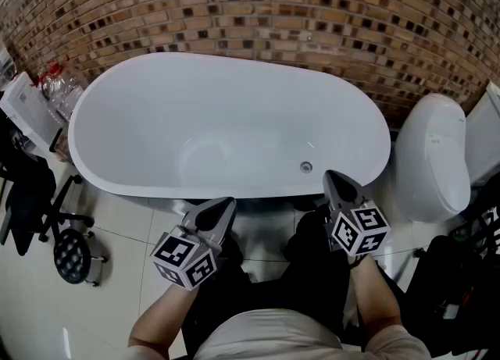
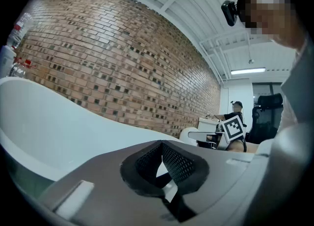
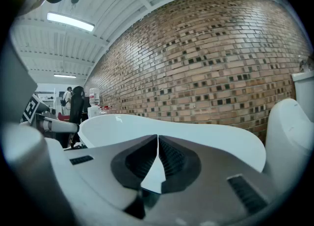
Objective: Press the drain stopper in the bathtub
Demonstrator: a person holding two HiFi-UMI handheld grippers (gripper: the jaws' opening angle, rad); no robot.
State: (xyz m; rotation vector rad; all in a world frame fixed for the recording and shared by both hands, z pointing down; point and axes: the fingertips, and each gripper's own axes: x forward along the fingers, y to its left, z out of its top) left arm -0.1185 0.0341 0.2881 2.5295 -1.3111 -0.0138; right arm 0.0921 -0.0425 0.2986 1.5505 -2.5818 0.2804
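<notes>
white bathtub, mottled brown brick wall, white toilet, glossy white floor tiles

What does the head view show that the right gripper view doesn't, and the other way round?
Only the head view: the tub's inside with the drain stopper, and the tiled floor. Only the right gripper view: the right tongs seen head-on, tips together with nothing between them, a ceiling light and a person standing far off. Both: the white bathtub, the brick wall and the toilet.
</notes>
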